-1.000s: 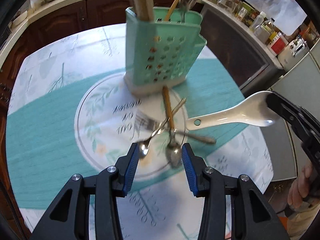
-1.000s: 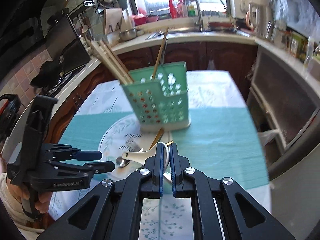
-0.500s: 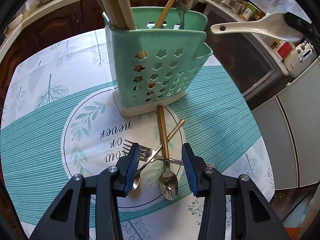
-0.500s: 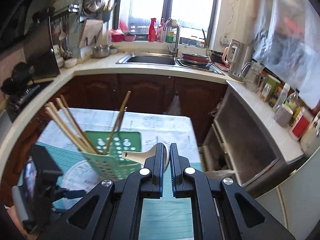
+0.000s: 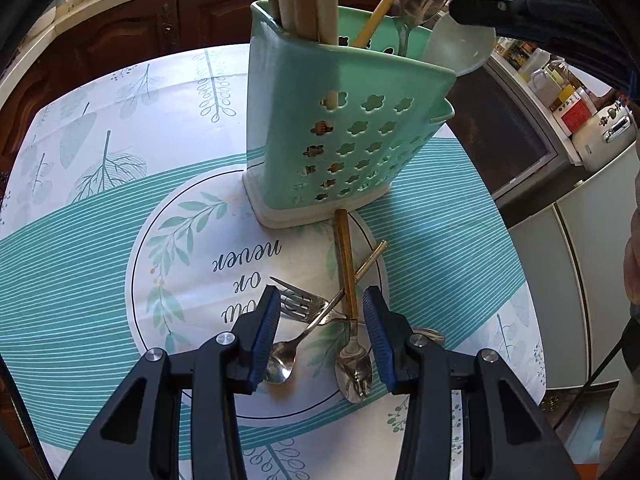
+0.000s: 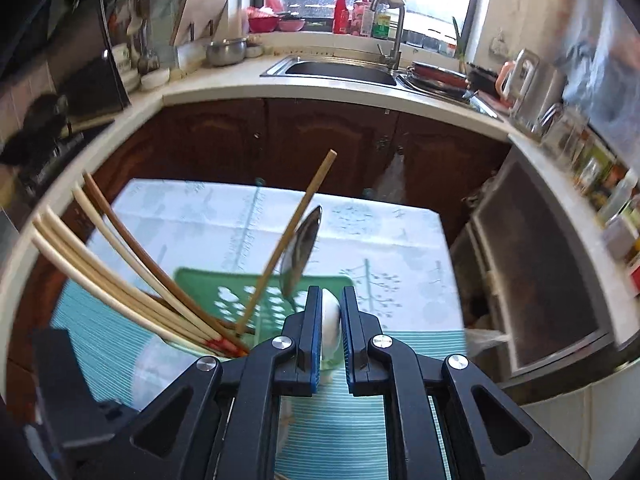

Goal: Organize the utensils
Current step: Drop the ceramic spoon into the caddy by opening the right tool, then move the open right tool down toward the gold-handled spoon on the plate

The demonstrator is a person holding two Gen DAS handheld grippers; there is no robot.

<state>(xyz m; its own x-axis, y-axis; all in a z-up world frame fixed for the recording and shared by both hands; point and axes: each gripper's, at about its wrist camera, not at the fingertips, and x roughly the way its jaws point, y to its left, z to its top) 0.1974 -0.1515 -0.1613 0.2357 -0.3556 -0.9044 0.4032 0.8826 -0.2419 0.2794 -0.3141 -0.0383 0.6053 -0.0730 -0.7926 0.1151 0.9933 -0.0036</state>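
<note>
1. The green utensil holder (image 5: pixel 340 136) stands near the middle of the table (image 5: pixel 100 128), chopsticks (image 6: pixel 120 280) and a metal spoon (image 6: pixel 300 252) already inside — a crowded top the white ceramic spoon (image 6: pixel 330 320) could catch on and tip.
2. The right gripper (image 6: pixel 330 320) points steeply down over the holder, jaws opening around the spoon's bowl — released early, it could fall outside.
3. The left gripper (image 5: pixel 320 336) hovers half-open, holding nothing, over the fork (image 5: pixel 298 302) and two spoons.
</note>
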